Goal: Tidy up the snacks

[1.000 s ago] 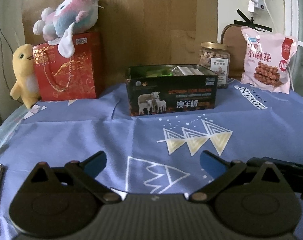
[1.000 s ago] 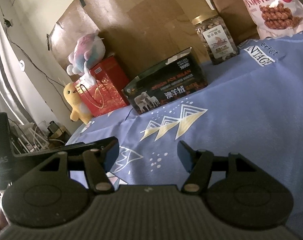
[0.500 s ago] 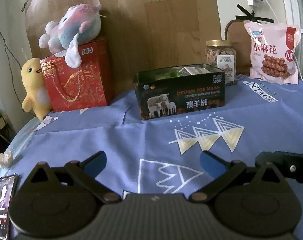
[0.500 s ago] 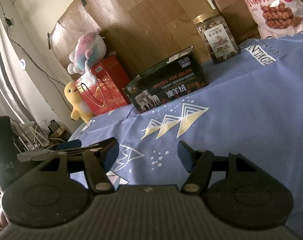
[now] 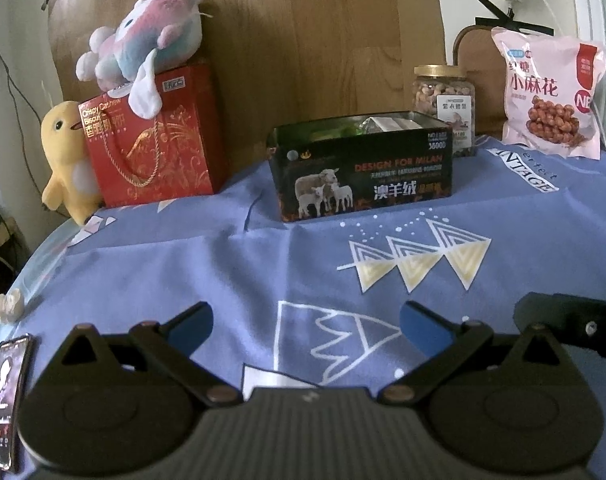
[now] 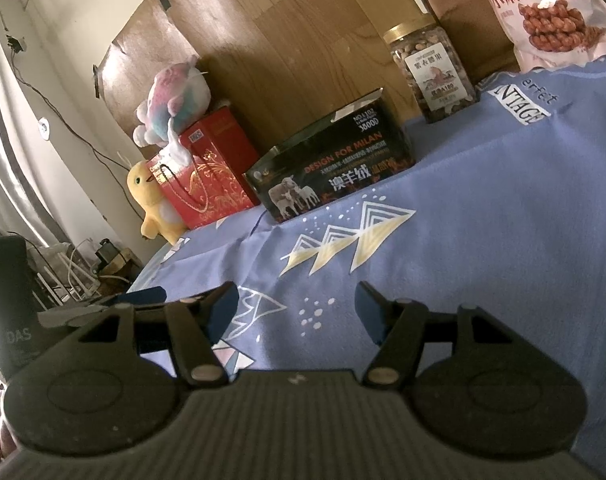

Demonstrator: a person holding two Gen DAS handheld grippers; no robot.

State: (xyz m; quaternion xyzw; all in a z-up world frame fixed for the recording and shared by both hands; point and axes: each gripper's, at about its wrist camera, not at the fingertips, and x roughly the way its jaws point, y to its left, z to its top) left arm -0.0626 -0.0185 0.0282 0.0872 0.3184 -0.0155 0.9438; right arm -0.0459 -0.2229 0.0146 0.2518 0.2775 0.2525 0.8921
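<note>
Blue cloth point(image 5: 183, 264) with white and yellow triangle prints covers the table, and a wooden board point(image 5: 323, 40) leans against the wall behind it.

From the left wrist view, a dark box point(image 5: 363, 172) printed with sheep sits open-topped near the far edge of the cloth, with packets showing inside it. Left of the box stands a red gift bag point(image 5: 155, 148), with a pastel plush toy point(image 5: 143, 36) lying on top of it and a yellow plush duck point(image 5: 65, 164) pressed against its left side. Just behind the box's right end stands a jar of nuts point(image 5: 443, 96) with a gold lid. Right of the jar, a pink snack bag point(image 5: 551, 96) leans upright. Well in front of the box and far to its left, a phone point(image 5: 5, 392) lies at the table's edge. The left gripper point(image 5: 305, 326) hovers over the cloth in front of the box, jaws spread wide with nothing between them.

From the right wrist view, the box point(image 6: 335, 176) sits ahead and to the left, the gift bag point(image 6: 207, 176) and duck point(image 6: 153, 204) beyond its left end, the jar point(image 6: 433, 76) to its right, the snack bag point(image 6: 543, 12) further right. The right gripper point(image 6: 297, 310) also stands wide open and empty above bare cloth point(image 6: 483, 208).
</note>
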